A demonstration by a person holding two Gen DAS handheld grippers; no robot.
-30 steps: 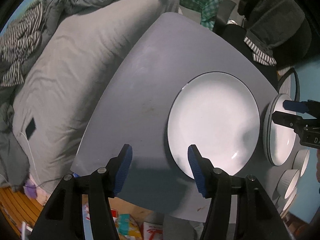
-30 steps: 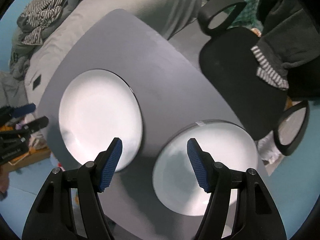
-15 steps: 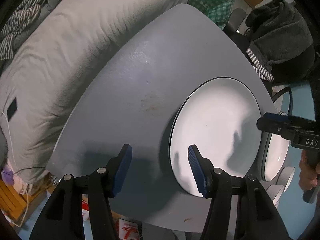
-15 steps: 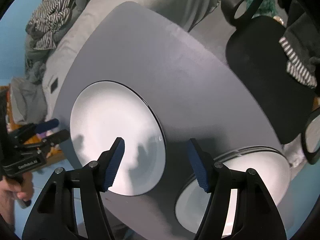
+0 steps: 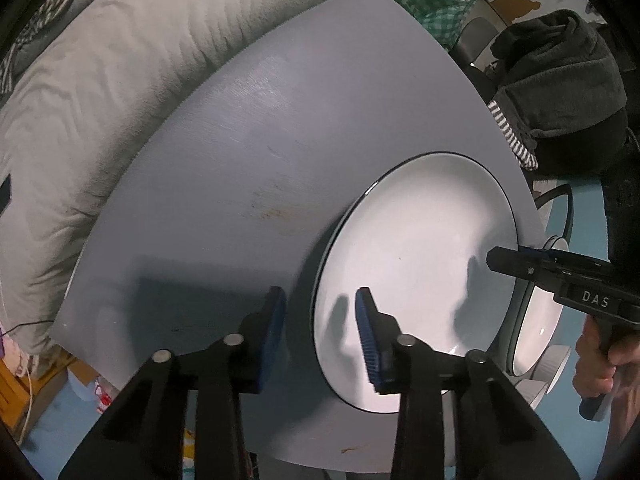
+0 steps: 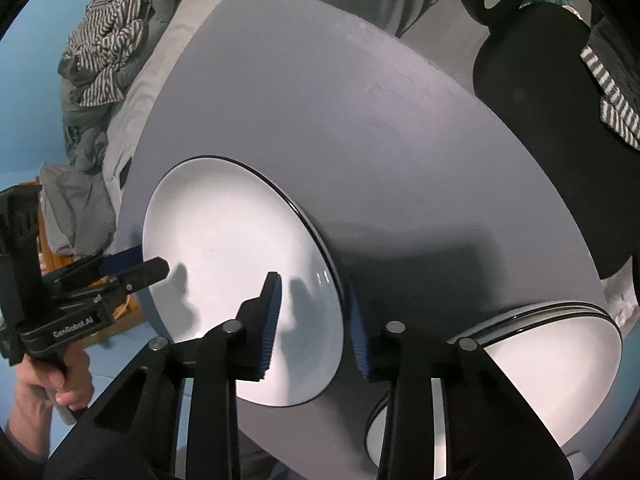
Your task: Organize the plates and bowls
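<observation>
White plate [image 5: 416, 264] on grey table [image 5: 248, 152], rim between both closing hand-held grippers

The left tool [image 5: 320, 320] points down with its jaws closing astride the near rim of a white plate [image 5: 416, 264] lying flat on the grey counter [image 5: 240, 152], while the right tool [image 5: 520, 262] straddles the plate's opposite rim, with more white dishes [image 5: 540, 320] just beyond.

I see a white, dark-rimmed plate [image 5: 420, 264] lying flat, its opposite rims between both sets of closing jaws. Right of my right jaws sits a stack of like plates [image 6: 552, 344].
</observation>
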